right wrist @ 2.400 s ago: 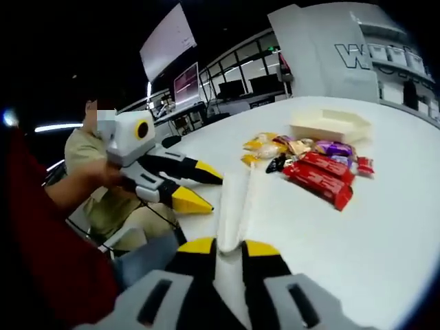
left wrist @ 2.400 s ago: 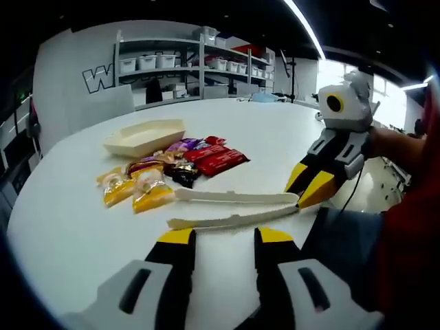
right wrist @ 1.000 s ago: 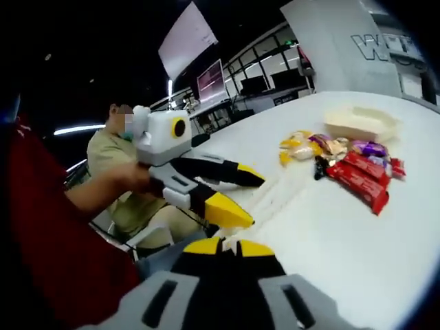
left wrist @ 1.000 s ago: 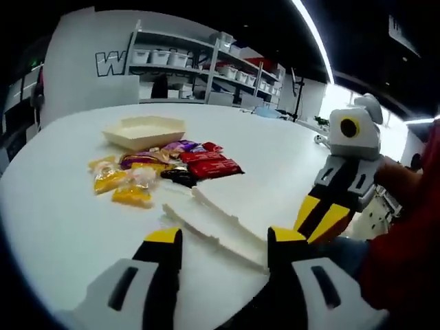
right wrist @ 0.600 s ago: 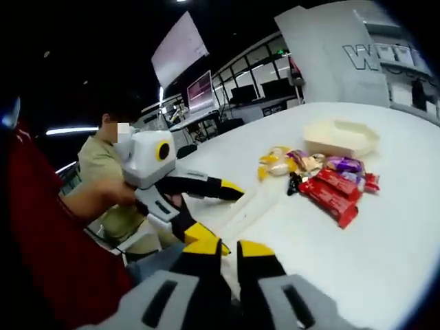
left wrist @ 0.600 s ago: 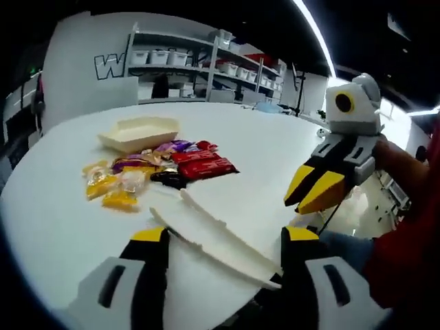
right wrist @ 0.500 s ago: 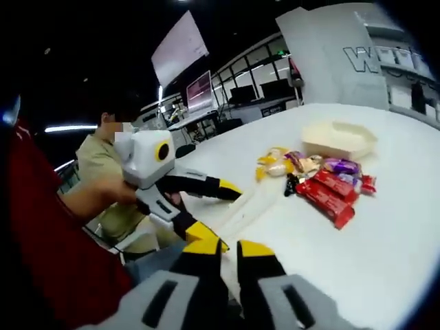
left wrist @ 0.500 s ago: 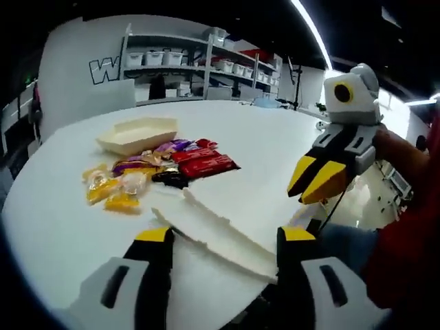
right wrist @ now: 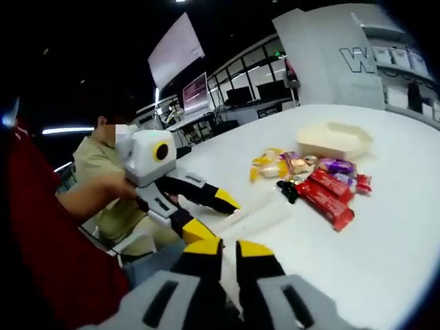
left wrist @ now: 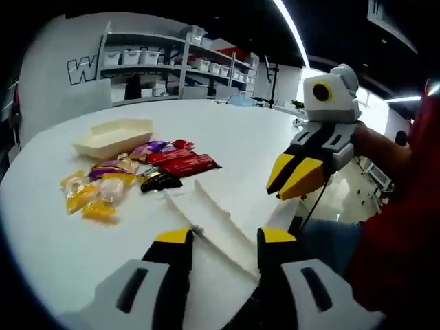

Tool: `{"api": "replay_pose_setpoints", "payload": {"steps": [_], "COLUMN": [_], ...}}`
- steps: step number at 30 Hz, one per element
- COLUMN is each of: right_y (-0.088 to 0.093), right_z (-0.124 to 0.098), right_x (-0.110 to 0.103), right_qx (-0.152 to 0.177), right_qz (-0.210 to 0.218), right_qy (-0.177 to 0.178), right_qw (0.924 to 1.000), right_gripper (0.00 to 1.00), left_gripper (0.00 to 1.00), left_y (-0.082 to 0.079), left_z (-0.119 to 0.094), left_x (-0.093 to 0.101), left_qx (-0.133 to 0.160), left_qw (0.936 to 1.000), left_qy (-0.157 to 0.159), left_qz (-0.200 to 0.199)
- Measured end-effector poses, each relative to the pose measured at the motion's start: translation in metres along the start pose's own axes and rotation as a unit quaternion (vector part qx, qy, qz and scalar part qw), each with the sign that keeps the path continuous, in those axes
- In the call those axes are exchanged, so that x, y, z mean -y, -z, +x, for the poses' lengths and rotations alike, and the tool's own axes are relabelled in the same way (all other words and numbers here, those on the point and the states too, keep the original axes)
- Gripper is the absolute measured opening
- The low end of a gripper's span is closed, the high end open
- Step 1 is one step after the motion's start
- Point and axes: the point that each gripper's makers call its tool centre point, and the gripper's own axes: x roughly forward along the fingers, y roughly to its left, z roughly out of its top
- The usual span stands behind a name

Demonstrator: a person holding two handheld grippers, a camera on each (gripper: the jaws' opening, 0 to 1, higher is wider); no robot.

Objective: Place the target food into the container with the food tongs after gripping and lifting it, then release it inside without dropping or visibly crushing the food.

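White tongs [left wrist: 218, 223] between parted left gripper [left wrist: 221, 239] jaws; contact unclear. Right gripper [right wrist: 220, 249] near-closed, apparently empty. Wrapped snacks [left wrist: 103, 189]: light, crinkly, slippery; best pinched mid-pack, gently.

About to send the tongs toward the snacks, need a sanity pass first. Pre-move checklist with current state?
1. Tongs held: ok. Their handle end sits between the left tool's jaws, arms pointing at the snacks.
2. Grip firm: cannot tell. Contact is hidden behind the jaws.
3. Right tool clear of the tongs: ok. It hangs above the table, apart from them, jaws close together.
4. Snack pile reachable: ok. It lies just past the tong tips.
5. Tray ready: ok. It sits open beyond the pile; nothing visible inside.
6. Target snack chosen: cannot tell. The packets overlap.
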Motion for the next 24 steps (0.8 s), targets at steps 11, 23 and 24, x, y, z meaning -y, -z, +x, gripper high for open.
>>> {"api": "replay_pose_setpoints", "payload": {"steps": [11,23,24], "right_y": [-0.014,-0.025,-0.024], "right_z": [0.021,0.058,0.059], "right_x": [0.027,0.044,0.044], "right_qx": [0.051,0.044,0.041], "right_qz": [-0.038,-0.083,-0.082], "right_qy": [0.030,0.021,0.020], "right_qw": [0.9975,0.9954,0.9956], "right_gripper": [0.30,0.40,0.40], "left_gripper": [0.73,0.72,0.72], "left_y": [0.007,0.014,0.015], "left_z": [-0.010,-0.017,-0.017], "left_x": [-0.001,-0.006,-0.005], "left_qx": [-0.006,-0.023,-0.024], "left_qw": [0.9983,0.9968,0.9967], "left_qy": [-0.058,-0.073,-0.074], "left_qz": [0.006,0.022,0.022]}}
